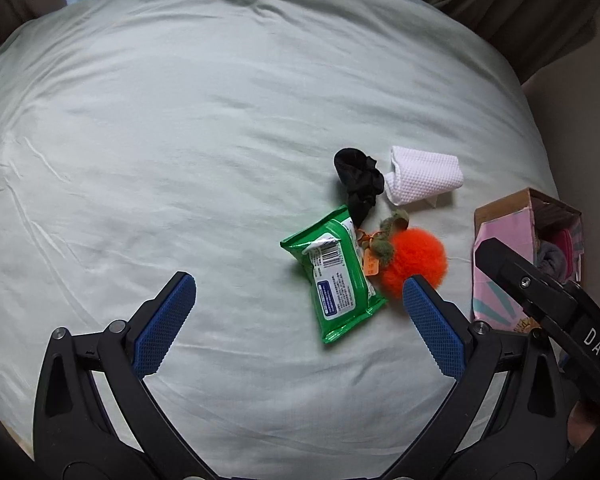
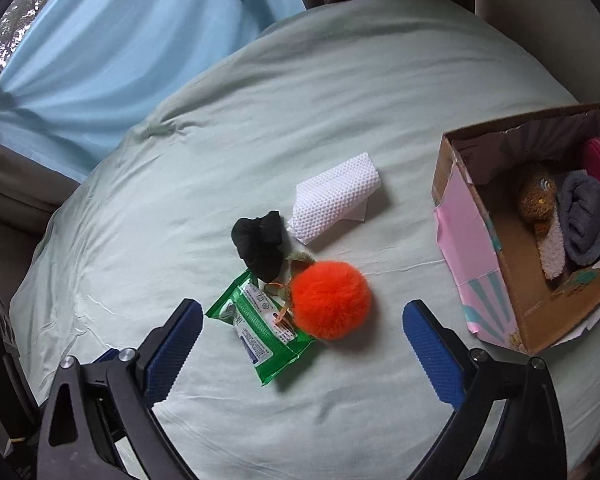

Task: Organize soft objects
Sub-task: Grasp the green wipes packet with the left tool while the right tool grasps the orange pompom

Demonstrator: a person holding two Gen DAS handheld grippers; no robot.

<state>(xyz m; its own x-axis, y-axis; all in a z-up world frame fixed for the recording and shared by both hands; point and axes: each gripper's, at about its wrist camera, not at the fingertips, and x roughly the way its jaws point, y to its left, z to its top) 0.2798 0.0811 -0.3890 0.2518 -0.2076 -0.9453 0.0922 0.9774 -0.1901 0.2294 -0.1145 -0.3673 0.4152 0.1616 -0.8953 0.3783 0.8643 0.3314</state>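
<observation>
bed (image 2: 340,100): pale green sheet | curtains (image 2: 120,60): light blue, brown beside | window (image 2: 20,12): possibly foliage outside

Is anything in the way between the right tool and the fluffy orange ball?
Nothing visible is. The right tool is open above the bed, and the orange ball lies just ahead between its fingers. The ball leans on the green pack, and its tag lies across that pack.

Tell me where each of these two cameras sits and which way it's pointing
Left wrist: rides the left gripper, angled down at the bed; its open blue fingers show, plus the other gripper's black body at right.
Right wrist: rides the right gripper, facing down toward the cardboard box; open fingers show.
Shared: orange pompom, green wipes pack, black scrunchie, white cloth, box.
</observation>
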